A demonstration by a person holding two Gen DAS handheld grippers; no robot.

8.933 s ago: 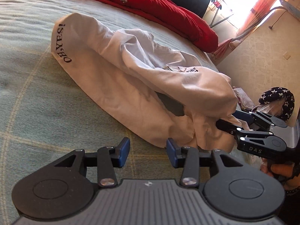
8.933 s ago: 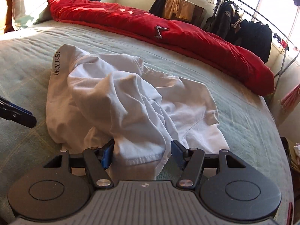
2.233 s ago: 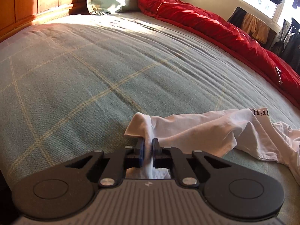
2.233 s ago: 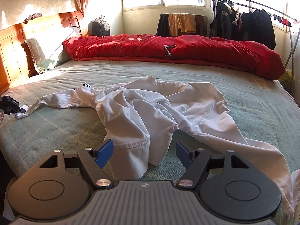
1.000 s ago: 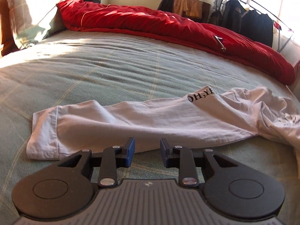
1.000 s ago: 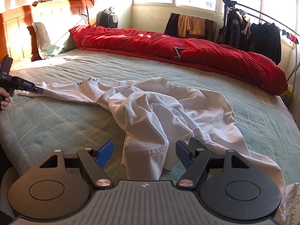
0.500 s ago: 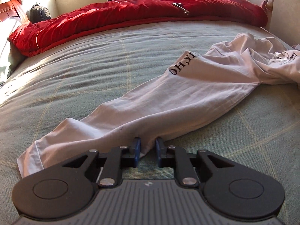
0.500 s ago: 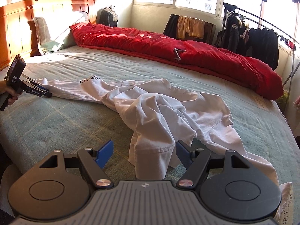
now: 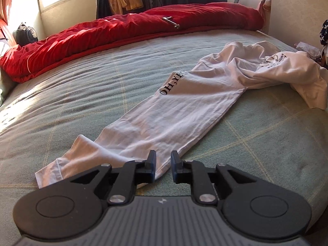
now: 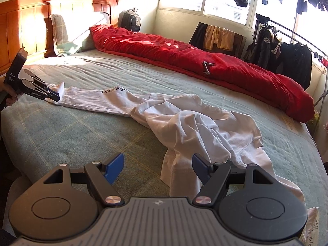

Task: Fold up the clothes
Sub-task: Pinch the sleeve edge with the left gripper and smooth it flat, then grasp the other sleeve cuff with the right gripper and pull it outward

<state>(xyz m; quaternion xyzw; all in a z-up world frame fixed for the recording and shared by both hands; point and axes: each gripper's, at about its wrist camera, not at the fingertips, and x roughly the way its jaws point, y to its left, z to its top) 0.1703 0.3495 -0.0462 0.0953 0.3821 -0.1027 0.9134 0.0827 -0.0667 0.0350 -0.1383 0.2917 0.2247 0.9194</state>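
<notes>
- Left wrist view: your left gripper (image 9: 163, 167) sits low over the cuff end of the shirt (image 9: 184, 110), and its jaws are opening. A narrow gap shows between the pads. Sleeve cloth lies under and between the fingers (image 9: 152, 165), but neither pad presses on it.
- The sleeve runs flat from your fingers diagonally up and right across the green bed (image 9: 82, 94). Black lettering shows partway along it. The bunched body of the shirt lies at the far right.
- A red duvet (image 9: 127, 32) is rolled along the far edge of the bed, with a small metal piece (image 9: 171, 22) resting on it.
- Right wrist view: your right gripper (image 10: 157, 167) has its jaws spread wide and grips nothing. A fold of the shirt (image 10: 184, 131) hangs down between the blue pads, nearer the right one. You cannot tell whether it touches that pad.
- The shirt stretches leftward to your left gripper (image 10: 55, 98), whose tips rest at the cuff.
- Beyond lie a pillow (image 10: 67, 30) against the headboard (image 10: 30, 18), a backpack (image 10: 130, 20) and a clothes rack (image 10: 287, 51). No container shows in either view.
</notes>
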